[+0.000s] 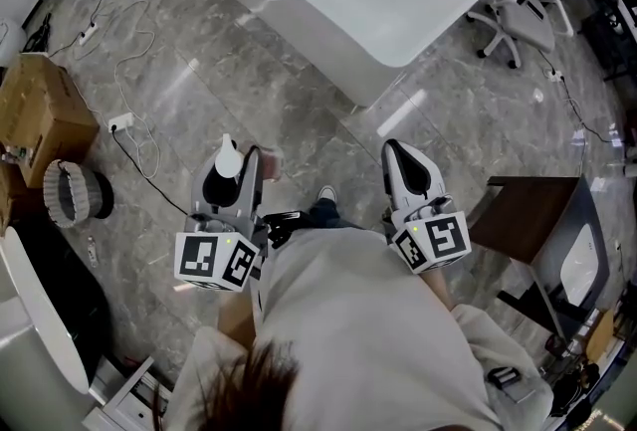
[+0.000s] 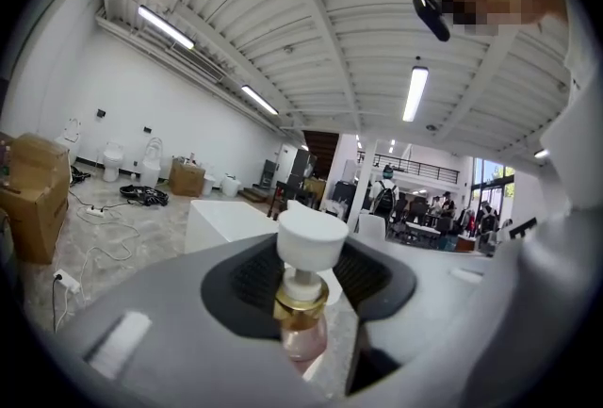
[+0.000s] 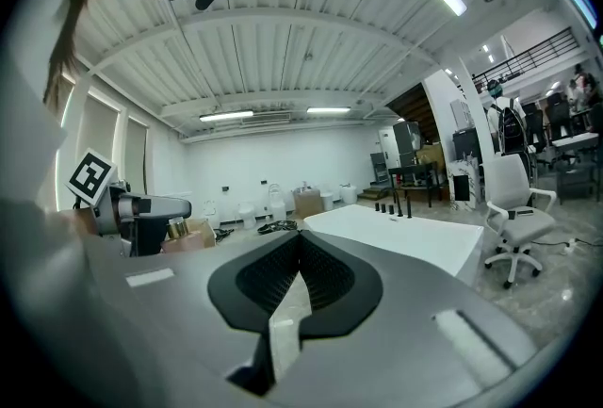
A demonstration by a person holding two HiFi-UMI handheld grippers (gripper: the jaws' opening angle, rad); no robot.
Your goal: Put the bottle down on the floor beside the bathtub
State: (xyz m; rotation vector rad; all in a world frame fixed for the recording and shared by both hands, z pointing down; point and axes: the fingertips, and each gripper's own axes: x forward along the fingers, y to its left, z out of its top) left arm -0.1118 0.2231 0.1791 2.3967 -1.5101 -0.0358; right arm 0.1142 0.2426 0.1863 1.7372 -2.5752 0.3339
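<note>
Person, seen from above: pale grey long-sleeved top (image 1: 368,320), dark brown hair (image 1: 249,389), dark trousers (image 1: 323,213), white shoe (image 1: 326,193). Left gripper (image 1: 239,165) and right gripper (image 1: 398,155): light grey moulded shells with black ribbed inner pads. Each carries a white marker cube (image 1: 216,260) printed with black squares.

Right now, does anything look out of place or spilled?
Nothing has spilled: the bottle sits upright in the left gripper's jaws. The only oddity is loose cables and a power strip sprawled over the floor left of the bathtub, a possible trip risk.
</note>
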